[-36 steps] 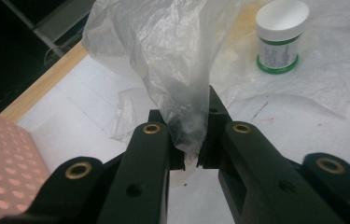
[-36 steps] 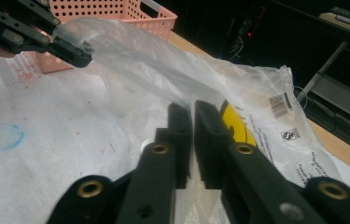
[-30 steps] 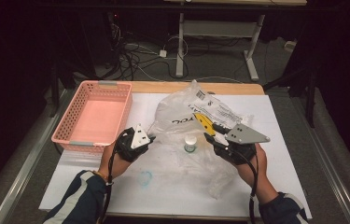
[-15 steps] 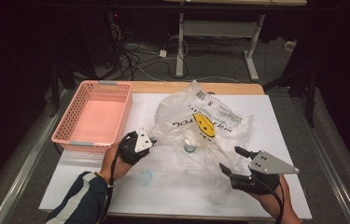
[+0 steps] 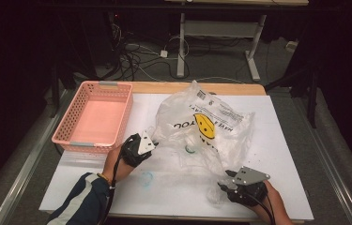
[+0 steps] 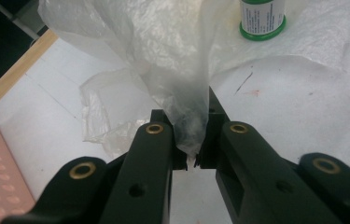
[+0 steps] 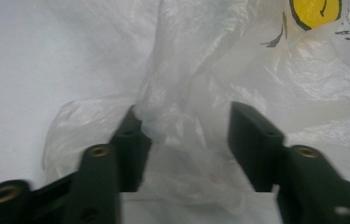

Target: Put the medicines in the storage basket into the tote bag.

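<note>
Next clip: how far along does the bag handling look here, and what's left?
Done: a small bottle stands upright inside the plastic bag. In hand: the left gripper pinches one bag handle; the right gripper straddles another bunch of film, jaws open. Left: closing on it. The pink basket holds nothing.

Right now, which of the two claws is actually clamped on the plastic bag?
The left claw: its jaws are pinched shut on a gathered fold of the plastic bag. The right claw stands open, bag film loose between its jaws.

Plastic bag (image 5: pixel 211 123): yellow smiley face, black lettering and barcode, unreadable.
</note>
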Motion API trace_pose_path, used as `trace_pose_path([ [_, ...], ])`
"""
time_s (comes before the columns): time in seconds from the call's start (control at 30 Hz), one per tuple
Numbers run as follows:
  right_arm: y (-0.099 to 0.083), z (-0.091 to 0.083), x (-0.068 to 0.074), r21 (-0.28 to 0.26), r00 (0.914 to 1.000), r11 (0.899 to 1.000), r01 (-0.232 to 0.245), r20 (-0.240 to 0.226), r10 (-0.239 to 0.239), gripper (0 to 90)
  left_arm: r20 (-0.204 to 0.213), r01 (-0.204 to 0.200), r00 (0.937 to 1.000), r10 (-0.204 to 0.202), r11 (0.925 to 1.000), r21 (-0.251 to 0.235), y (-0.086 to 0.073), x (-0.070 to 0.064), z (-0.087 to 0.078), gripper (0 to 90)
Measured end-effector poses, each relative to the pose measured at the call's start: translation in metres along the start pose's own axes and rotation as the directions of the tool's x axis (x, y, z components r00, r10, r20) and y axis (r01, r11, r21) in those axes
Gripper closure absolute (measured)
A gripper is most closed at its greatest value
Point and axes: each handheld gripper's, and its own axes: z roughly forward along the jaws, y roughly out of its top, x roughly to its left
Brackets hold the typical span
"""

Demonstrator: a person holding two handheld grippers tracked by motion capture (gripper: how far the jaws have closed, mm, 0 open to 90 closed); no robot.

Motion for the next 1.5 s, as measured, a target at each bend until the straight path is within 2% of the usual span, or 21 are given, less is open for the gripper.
trace_pose_path([
  [0.1, 0.001, 0.0, -0.005, -0.005, 0.9998, 1.0, -0.015, 0.014, 0.015, 83.3, -0.014, -0.001, 0.9999, 0.001, 0.9999, -0.013, 0.001, -0.001, 0.001, 84.1],
  [0.13, 0.001, -0.001, -0.007, -0.012, 0.9994, 0.999, -0.031, 0.013, 0.031, 86.2, -0.02, -0.002, 0.9998, 0.002, 0.9999, -0.015, 0.001, -0.002, 0.001, 84.0],
  [0.17, 0.001, -0.002, -0.008, -0.018, 0.9994, 0.999, -0.027, 0.023, 0.027, 87.8, -0.023, -0.005, 0.9997, 0.005, 0.9999, -0.011, 0.002, -0.002, 0.001, 84.1],
  [0.3, 0.007, -0.007, -0.009, -0.073, 0.998, 0.997, -0.024, 0.057, 0.028, 89.8, -0.028, -0.014, 0.9995, 0.013, 0.9994, -0.032, 0.004, -0.003, -0.002, 84.3],
  [0.4, 0.015, -0.015, -0.011, -0.136, 0.996, 0.99, -0.023, 0.082, 0.034, 90.0, -0.03, -0.016, 0.9994, 0.014, 0.9973, -0.071, 0.007, -0.002, -0.013, 85.5],
  [0.53, 0.027, -0.023, -0.012, -0.192, 0.993, 0.981, 0.01, 0.117, 0.013, 90.0, -0.039, -0.023, 0.9991, 0.019, 0.9935, -0.111, 0.011, 0.0, -0.027, 86.1],
  [0.57, 0.029, -0.025, -0.012, -0.198, 0.9907, 0.98, 0.019, 0.136, 0.009, 90.0, -0.054, -0.028, 0.9983, 0.022, 0.9923, -0.12, 0.012, 0.002, -0.031, 86.1],
  [0.6, 0.034, -0.028, -0.013, -0.202, 0.9841, 0.978, 0.052, 0.177, -0.016, 90.0, -0.066, -0.032, 0.9975, 0.024, 0.9914, -0.127, 0.013, 0.005, -0.034, 86.1],
  [0.63, 0.038, -0.031, -0.015, -0.205, 0.9801, 0.977, 0.064, 0.197, -0.023, 90.0, -0.071, -0.032, 0.9972, 0.023, 0.9905, -0.134, 0.014, 0.007, -0.037, 86.1],
  [0.73, 0.047, -0.036, -0.026, -0.242, 0.973, 0.968, 0.071, 0.23, -0.014, 90.0, -0.094, -0.02, 0.9956, 0.005, 0.9868, -0.161, 0.018, 0.015, -0.044, 86.2],
  [0.9, 0.061, -0.047, -0.042, -0.298, 0.9559, 0.951, 0.08, 0.294, 0.012, 90.0, -0.123, -0.003, 0.992, -0.025, 0.9737, -0.228, 0.025, 0.024, -0.059, 86.2],
  [1.0, 0.067, -0.053, -0.05, -0.331, 0.9519, 0.941, 0.072, 0.305, 0.034, 90.0, -0.144, -0.012, 0.9892, -0.028, 0.963, -0.269, 0.029, 0.023, -0.068, 86.2],
  [1.1, 0.074, -0.059, -0.052, -0.363, 0.9471, 0.928, 0.084, 0.319, 0.039, 90.0, -0.156, -0.026, 0.9875, -0.023, 0.9523, -0.304, 0.034, 0.021, -0.079, 86.3],
  [1.17, 0.078, -0.06, -0.051, -0.373, 0.9445, 0.923, 0.097, 0.327, 0.033, 90.0, -0.158, -0.033, 0.9873, -0.02, 0.9443, -0.328, 0.036, 0.02, -0.089, 86.3],
  [1.23, 0.08, -0.06, -0.05, -0.378, 0.9436, 0.92, 0.105, 0.33, 0.028, 90.0, -0.167, -0.041, 0.9858, -0.019, 0.9353, -0.351, 0.038, 0.019, -0.099, 86.3],
  [1.3, 0.081, -0.06, -0.049, -0.378, 0.9432, 0.919, 0.111, 0.331, 0.023, 90.0, -0.173, -0.042, 0.9847, -0.023, 0.9304, -0.364, 0.039, 0.02, -0.108, 86.3],
  [1.43, 0.081, -0.06, -0.053, -0.381, 0.9398, 0.919, 0.102, 0.34, 0.036, 90.0, -0.176, -0.023, 0.9831, -0.05, 0.9208, -0.389, 0.039, 0.025, -0.116, 86.3],
  [1.5, 0.08, -0.06, -0.056, -0.395, 0.9376, 0.914, 0.095, 0.344, 0.051, 90.0, -0.156, -0.003, 0.9855, -0.066, 0.9135, -0.407, 0.039, 0.026, -0.117, 86.3],
])
